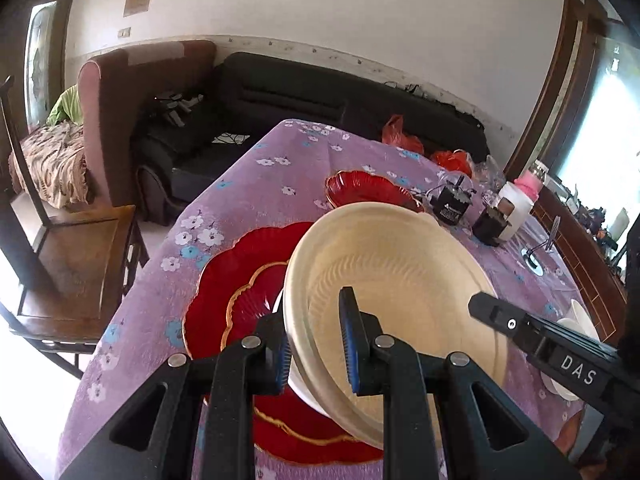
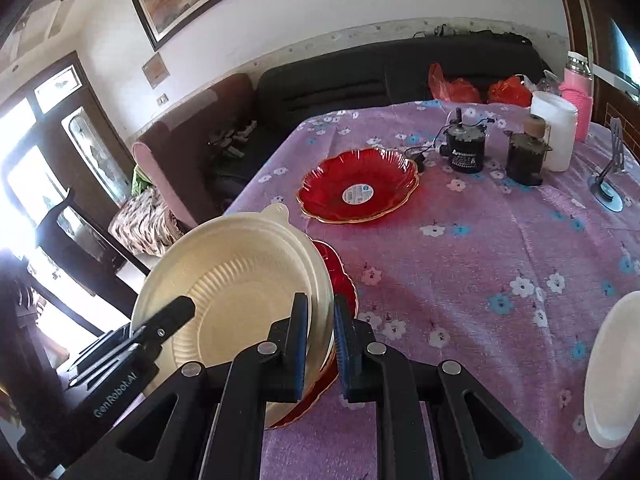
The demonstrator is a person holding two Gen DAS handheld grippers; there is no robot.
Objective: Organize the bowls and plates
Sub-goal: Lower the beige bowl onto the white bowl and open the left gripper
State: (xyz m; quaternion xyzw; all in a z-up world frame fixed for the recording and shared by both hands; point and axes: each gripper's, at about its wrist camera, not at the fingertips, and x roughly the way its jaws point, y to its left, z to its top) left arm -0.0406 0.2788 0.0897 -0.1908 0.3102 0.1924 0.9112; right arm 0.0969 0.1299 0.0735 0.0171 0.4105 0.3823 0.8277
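Both grippers, left gripper (image 1: 316, 354) and right gripper (image 2: 322, 350), clamp opposite rims of my cream bowl (image 1: 400, 288), tilted above red plates (image 1: 240, 280); another red plate (image 2: 358, 186) lies ahead on the purple tablecloth (image 2: 480, 240).

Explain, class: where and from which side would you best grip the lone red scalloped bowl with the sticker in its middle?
Grip the red scalloped bowl by its flared rim, at the near edge facing the grippers. It sits upright and apart on the tablecloth; the rim is thin and raised, so one finger can probably slip inside, one beneath. The far side is crowded by the black motors.
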